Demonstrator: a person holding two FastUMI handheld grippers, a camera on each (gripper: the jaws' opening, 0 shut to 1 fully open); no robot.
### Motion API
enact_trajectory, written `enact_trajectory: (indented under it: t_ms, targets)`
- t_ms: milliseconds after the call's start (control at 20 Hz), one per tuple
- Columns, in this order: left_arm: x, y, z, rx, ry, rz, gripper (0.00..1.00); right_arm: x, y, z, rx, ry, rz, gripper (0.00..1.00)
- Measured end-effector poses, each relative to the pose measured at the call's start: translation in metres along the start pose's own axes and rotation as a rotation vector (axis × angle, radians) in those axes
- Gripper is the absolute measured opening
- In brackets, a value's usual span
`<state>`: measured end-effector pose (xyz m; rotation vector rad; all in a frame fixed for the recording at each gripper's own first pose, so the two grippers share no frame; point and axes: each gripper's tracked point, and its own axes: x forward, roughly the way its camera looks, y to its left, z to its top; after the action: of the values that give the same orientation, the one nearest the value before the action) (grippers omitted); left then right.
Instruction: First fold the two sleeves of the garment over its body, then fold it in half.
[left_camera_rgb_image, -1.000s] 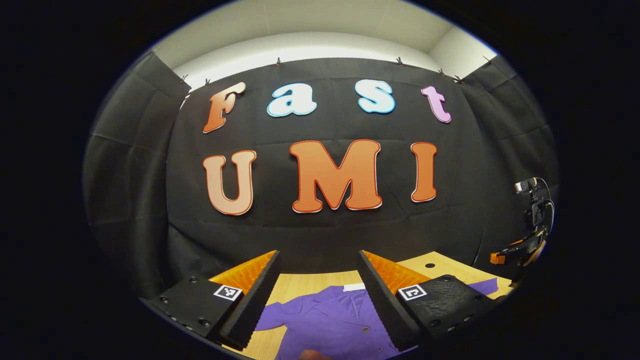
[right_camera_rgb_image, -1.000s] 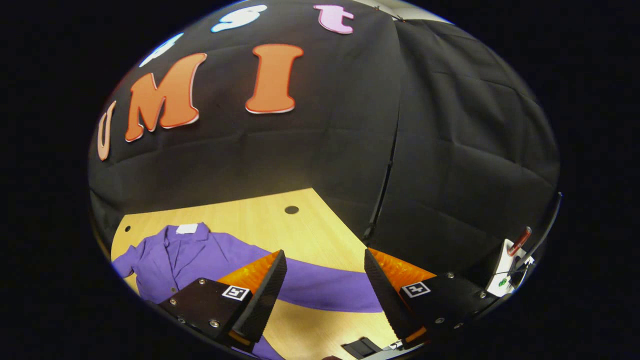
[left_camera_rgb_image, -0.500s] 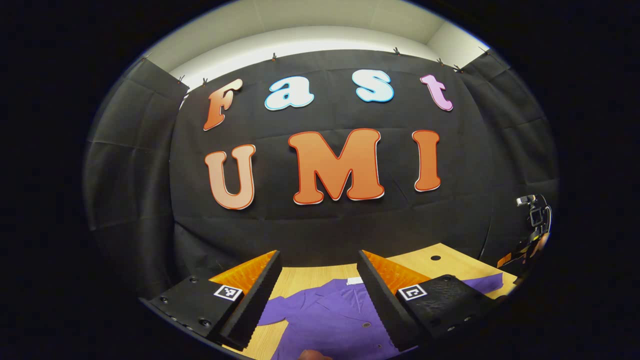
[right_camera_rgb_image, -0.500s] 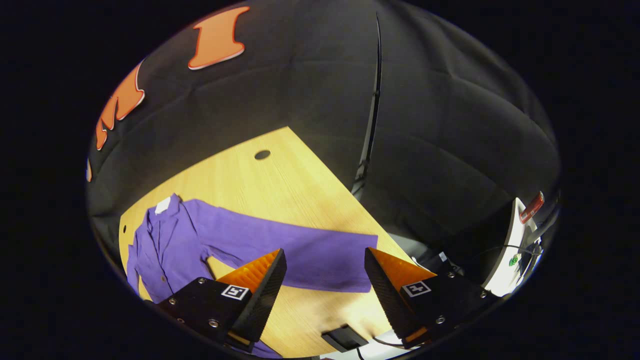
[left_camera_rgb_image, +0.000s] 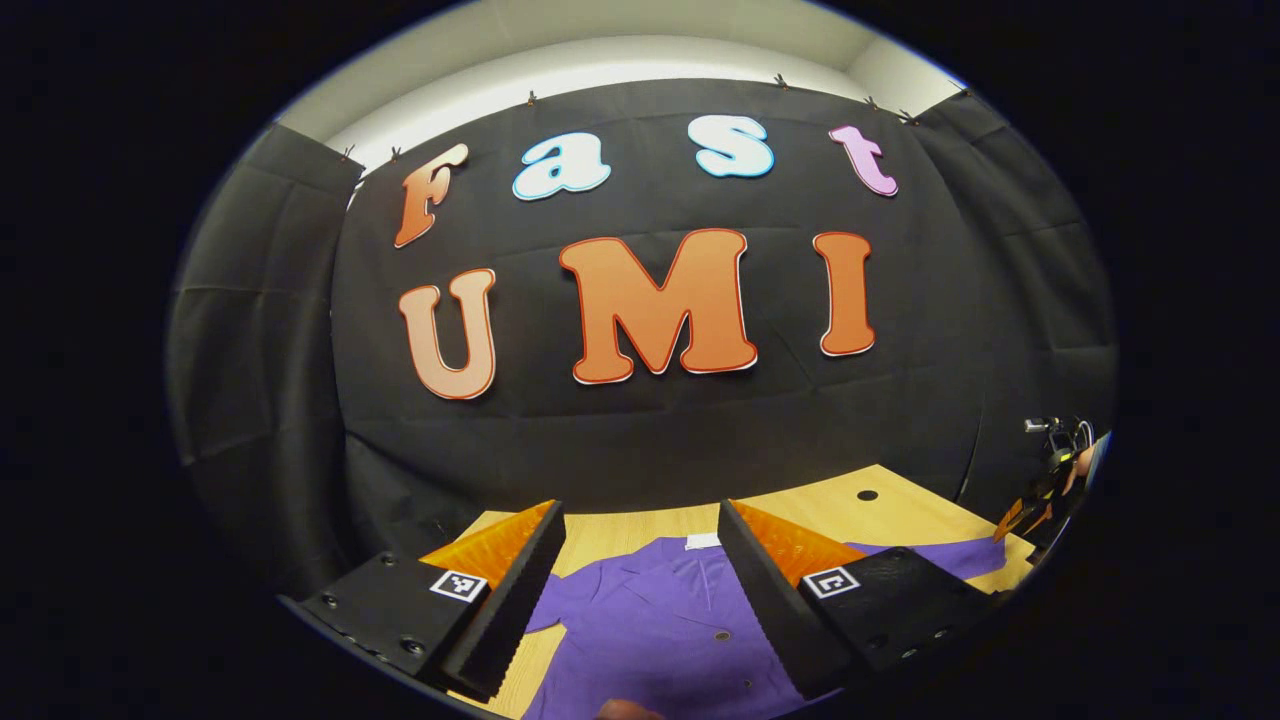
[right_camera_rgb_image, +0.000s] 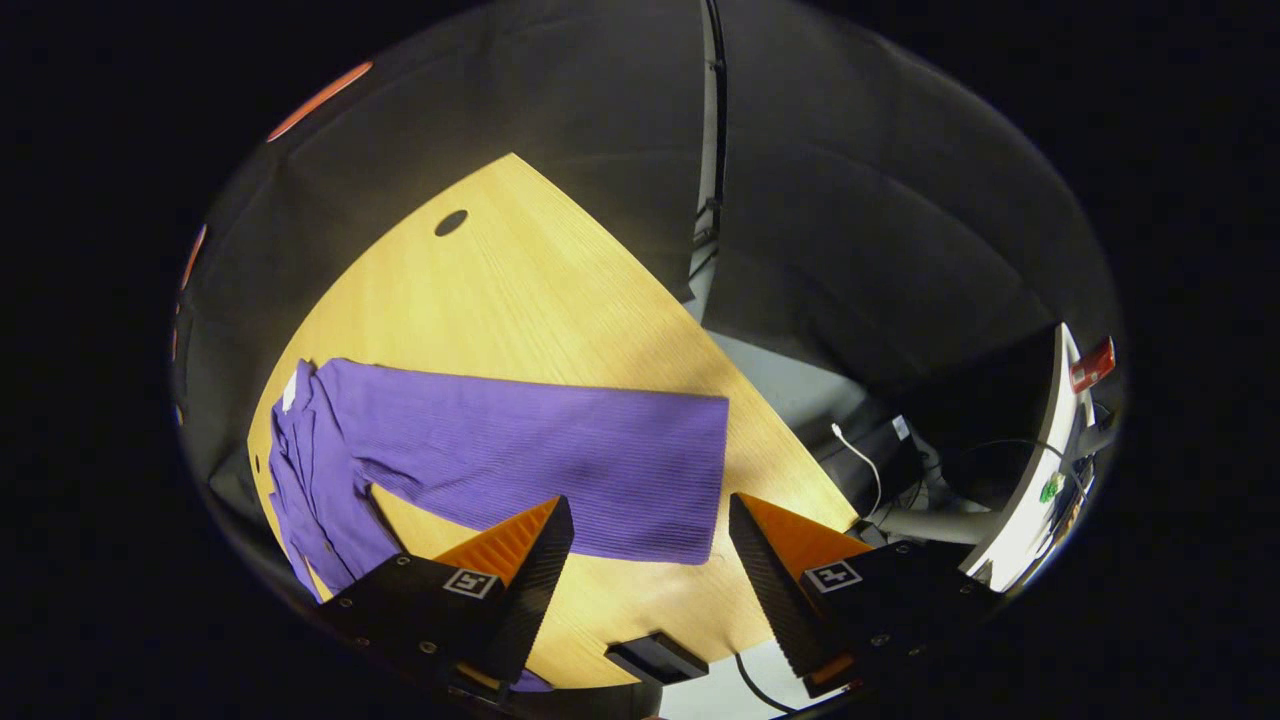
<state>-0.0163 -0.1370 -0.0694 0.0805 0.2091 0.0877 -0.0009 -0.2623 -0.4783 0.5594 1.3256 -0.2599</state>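
Left gripper view: your left gripper (left_camera_rgb_image: 640, 560) hangs above the near edge of the wooden table (left_camera_rgb_image: 900, 505), its two fingers spread wide with nothing between them. The purple garment (left_camera_rgb_image: 660, 625) lies flat on the table at 6 o'clock, collar with a white tag (left_camera_rgb_image: 703, 541) pointing toward the booth wall. One sleeve (left_camera_rgb_image: 960, 555) runs out toward 4 o'clock. At 3 to 4 o'clock, at the rim, your right gripper (left_camera_rgb_image: 1040, 495) shows small, too small to tell how it stands there. Compared with a second ago, the wall sits lower in this view and more of the garment's body is exposed between the fingers; the camera has tipped slightly downward.

Right gripper view: your right gripper (right_camera_rgb_image: 650, 560) is likewise wide open and holds nothing. The long sleeve (right_camera_rgb_image: 560, 465) stretches flat from the garment's body at 9 o'clock to its cuff (right_camera_rgb_image: 705, 480), which lies just above the gap between the fingers at 6 o'clock. A small black box (right_camera_rgb_image: 655, 657) rests on the table edge at 6 o'clock. A second ago this view faced the wall with the sleeve low; now it looks steeply down, and the cuff has come near the fingertips.
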Motion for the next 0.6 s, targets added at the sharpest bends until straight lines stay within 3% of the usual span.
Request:
enact_trajectory:
  t_ms: [300,550,600]
  targets:
    - [0.004,-0.007,-0.018,0.011,0.060,-0.008,0.98,0.030,-0.002,-0.007,0.026,0.084,-0.013,0.95]
    - [0.008,0.000,-0.034,0.066,0.126,0.021,0.99,0.049,-0.010,-0.006,0.052,0.115,-0.116,0.95]
    - [0.007,0.001,-0.033,0.070,0.125,0.022,0.99,0.049,-0.008,-0.006,0.039,0.129,-0.120,1.00]
